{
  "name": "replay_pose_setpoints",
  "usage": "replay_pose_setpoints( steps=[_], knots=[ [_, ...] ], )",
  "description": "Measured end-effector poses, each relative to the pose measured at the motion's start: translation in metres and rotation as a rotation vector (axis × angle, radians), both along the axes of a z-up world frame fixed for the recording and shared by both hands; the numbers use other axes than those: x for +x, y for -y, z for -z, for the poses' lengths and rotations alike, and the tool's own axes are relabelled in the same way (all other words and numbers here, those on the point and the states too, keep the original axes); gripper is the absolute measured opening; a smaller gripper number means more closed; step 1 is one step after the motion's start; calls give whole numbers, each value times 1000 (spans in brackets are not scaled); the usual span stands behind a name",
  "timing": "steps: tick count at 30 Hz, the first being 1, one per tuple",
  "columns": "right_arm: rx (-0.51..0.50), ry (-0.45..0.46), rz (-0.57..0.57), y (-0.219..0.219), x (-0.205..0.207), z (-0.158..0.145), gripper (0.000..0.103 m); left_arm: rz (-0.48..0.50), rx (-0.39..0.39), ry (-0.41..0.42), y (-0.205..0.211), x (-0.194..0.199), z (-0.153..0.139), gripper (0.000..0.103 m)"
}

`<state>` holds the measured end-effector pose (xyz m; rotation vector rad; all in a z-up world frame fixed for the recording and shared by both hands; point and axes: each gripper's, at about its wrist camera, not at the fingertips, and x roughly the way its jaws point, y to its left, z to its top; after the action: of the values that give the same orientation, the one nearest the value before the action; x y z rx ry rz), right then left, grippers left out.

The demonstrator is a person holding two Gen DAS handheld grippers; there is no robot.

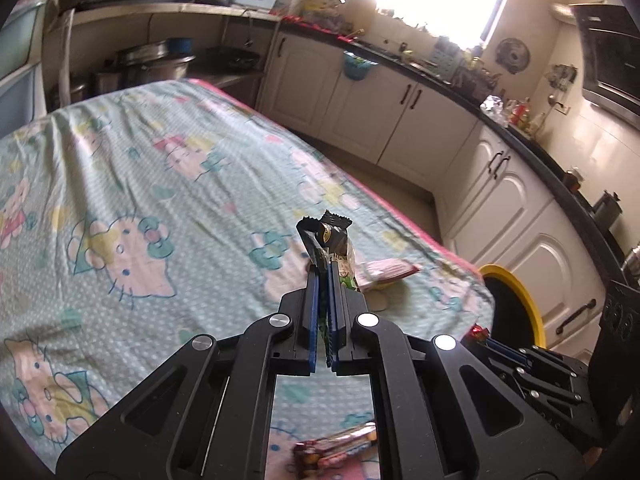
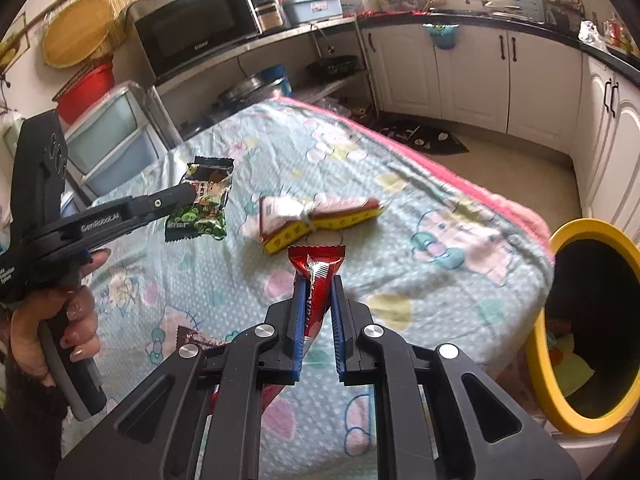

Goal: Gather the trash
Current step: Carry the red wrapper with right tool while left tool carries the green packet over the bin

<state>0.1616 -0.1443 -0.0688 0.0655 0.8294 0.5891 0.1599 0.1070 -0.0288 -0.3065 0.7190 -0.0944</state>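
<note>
Left tongs (image 1: 323, 276) clamp a green-black wrapper (image 2: 202, 204) above the tabletop (image 1: 140, 184); right tongs (image 2: 318, 304) clamp a red wrapper (image 2: 318, 268) near the yellow bin (image 2: 560, 412)

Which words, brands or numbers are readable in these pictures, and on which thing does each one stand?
"GenRobot.AI": on the black arm of the left tool.
Black microwave: brand too blurred.
Green-and-black snack wrapper, red foil wrapper, yellow-and-red carton: print too small.
</note>
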Motion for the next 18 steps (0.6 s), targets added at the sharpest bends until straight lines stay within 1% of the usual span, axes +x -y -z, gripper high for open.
replay_pose_setpoints(
  steps=[18],
  knots=[
    [55, 79, 163, 75, 6, -34, 12, 124, -12, 81, 69, 12, -32, 1]
  ],
)
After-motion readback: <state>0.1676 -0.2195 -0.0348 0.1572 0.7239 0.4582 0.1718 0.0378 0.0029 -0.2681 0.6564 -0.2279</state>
